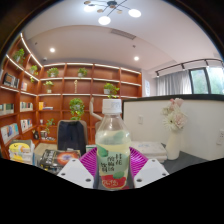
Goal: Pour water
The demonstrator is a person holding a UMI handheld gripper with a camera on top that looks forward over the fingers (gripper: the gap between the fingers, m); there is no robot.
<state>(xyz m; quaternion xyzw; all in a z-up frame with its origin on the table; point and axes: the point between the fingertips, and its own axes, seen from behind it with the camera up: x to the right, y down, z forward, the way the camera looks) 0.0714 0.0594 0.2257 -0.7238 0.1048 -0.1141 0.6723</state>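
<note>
bottle (113, 150) filling the tool (112, 176) gap, vase of flowers (174, 128) right, open room beyond

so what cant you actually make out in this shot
1. Bottle, gripper view: its base is hidden behind the gripper fingers; label print too small to read.
2. Any cup or glass to pour into: none in view.
3. Bookshelf contents: too small to identify.
4. Vase beyond the fingers: its foot is cut off by the view's edge.

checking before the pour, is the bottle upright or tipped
Upright: the bottle stands vertical between the gripper fingers, white cap on top, label reading level.
</note>
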